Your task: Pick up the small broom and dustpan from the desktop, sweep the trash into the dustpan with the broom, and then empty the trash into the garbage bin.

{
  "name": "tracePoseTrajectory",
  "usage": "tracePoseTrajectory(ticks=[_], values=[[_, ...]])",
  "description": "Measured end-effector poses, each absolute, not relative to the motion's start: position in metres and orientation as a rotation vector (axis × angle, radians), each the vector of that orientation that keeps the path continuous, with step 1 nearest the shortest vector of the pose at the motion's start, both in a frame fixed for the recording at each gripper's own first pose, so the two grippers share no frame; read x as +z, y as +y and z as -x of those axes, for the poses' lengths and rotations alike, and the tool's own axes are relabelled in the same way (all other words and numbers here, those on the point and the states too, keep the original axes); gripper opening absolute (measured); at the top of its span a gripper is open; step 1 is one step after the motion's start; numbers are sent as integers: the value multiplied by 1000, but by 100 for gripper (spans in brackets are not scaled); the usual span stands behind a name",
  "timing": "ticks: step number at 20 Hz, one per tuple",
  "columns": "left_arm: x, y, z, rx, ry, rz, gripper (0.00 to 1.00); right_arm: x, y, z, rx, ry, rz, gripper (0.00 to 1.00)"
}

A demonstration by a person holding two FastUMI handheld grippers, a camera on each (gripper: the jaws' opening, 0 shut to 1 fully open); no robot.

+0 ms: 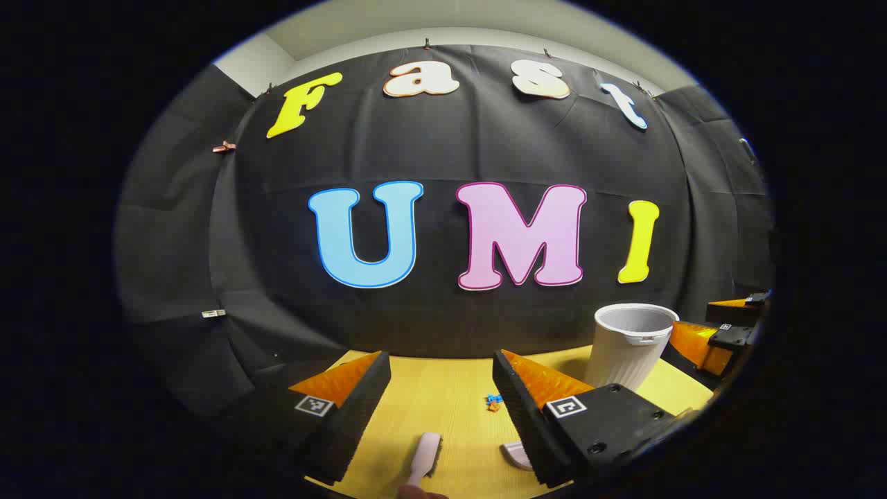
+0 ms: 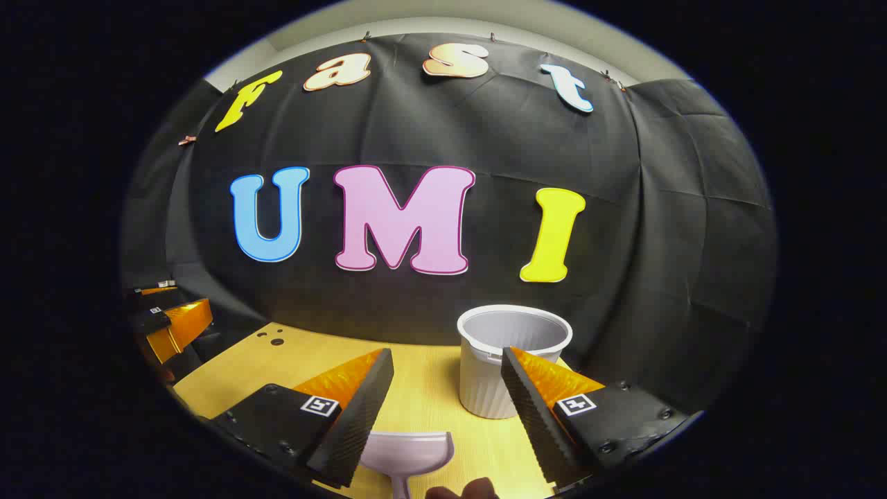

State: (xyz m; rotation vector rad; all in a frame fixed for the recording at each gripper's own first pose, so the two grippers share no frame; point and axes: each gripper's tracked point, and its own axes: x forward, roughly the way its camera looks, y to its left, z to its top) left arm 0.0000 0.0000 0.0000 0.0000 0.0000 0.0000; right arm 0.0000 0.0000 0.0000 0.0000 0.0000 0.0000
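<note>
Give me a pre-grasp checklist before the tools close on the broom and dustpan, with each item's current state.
1. Left tool open: ok.
2. Broom on the desk between the left tool's fingers, not yet gripped: ok.
3. Right tool open: ok.
4. Dustpan below the right tool's gap, handle toward the camera: ok.
5. Trash lying loose on the desk beyond the broom: ok.
6. Bin upright, mouth open: ok; whether it is within reach, cannot tell.
</note>
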Motion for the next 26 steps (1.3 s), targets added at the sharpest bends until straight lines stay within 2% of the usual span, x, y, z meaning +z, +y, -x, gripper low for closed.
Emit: tracePoseTrajectory(ticks=[26], values=[[-5, 1, -7, -23, 9, -26, 95, -33, 17, 3, 48, 97, 12, 98]])
